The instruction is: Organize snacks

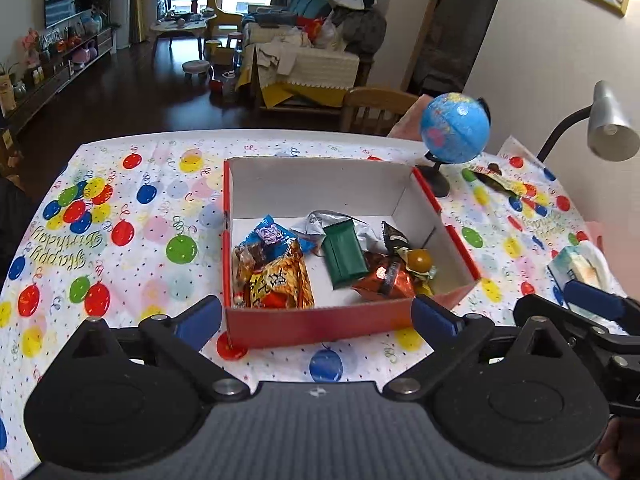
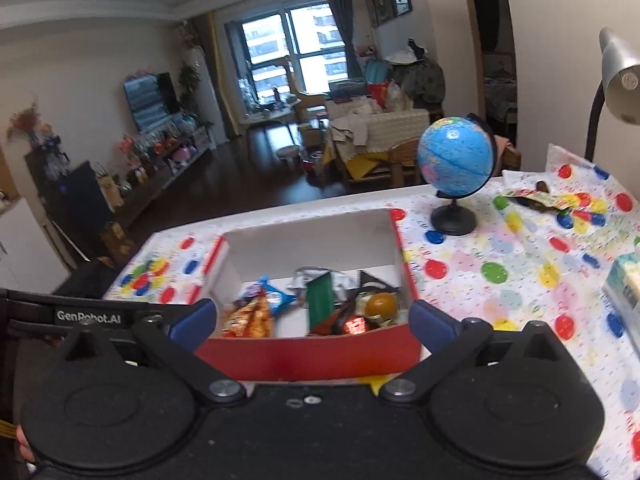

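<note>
The left gripper (image 1: 316, 318), black with blue-padded fingers (image 1: 199, 322), stands spread wide with nothing between its jaws, held just in front of the near wall of a red cardboard box with a white inside (image 1: 320, 322). The right gripper (image 2: 314, 318), built the same way, is likewise spread wide and empty, and its own blue fingers (image 2: 434, 325) frame the same box from slightly further right; in the left wrist view it also shows at the right edge. Neither gripper touches the box or its contents. Inside the box the snacks lie gathered towards the near half: an orange and yellow crinkled snack bag (image 1: 280, 280) at the left, a blue wrapped packet (image 1: 272, 234) just behind it, a flat dark green packet (image 1: 344, 258) in the middle, a crumpled silver wrapper (image 1: 320, 220) behind that, a shiny orange-red foil packet (image 1: 384, 280) at the right front, and a small round gold-wrapped sweet (image 1: 420, 259) beside it. The box sits on a table covered with a white cloth printed with coloured balloons (image 1: 132, 216). Beyond the box's far right corner stands a small blue globe on a black stand (image 1: 454, 128), and further right one more wrapped snack (image 1: 496, 178) lies loose on the cloth, well apart from the box. A grey desk lamp (image 1: 608, 126) leans in above that side, and a pack of tissues (image 1: 580, 264) rests near the right edge.
</note>
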{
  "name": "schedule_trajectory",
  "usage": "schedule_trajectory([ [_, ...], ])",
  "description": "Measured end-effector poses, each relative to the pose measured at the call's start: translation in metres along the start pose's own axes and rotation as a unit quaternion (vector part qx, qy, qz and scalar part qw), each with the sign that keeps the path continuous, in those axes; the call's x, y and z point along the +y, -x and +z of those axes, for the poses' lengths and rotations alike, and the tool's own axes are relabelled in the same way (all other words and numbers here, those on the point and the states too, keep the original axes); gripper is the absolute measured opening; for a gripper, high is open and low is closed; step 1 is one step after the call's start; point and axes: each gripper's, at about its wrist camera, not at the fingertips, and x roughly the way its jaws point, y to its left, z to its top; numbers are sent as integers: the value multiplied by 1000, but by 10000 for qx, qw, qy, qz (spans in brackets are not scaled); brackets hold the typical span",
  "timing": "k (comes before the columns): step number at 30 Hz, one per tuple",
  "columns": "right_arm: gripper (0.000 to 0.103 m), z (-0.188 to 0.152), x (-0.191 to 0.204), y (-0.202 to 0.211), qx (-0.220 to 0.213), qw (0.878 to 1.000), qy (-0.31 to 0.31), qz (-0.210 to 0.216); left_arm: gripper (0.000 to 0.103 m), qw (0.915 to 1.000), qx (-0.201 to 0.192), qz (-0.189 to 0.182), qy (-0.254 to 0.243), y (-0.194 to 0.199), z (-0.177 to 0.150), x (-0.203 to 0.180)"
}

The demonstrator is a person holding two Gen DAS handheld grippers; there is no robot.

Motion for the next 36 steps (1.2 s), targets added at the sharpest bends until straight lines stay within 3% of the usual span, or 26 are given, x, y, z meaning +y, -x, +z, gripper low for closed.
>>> schedule_trajectory([
  [9, 103, -10, 9, 21, -102, 9996, -194, 180, 102, 9991, -338, 269, -27, 37, -19, 0],
  [36, 103, -21, 30, 41, -303, 9990, -309, 122, 102, 9979, -362, 545, 8, 65, -31, 2],
])
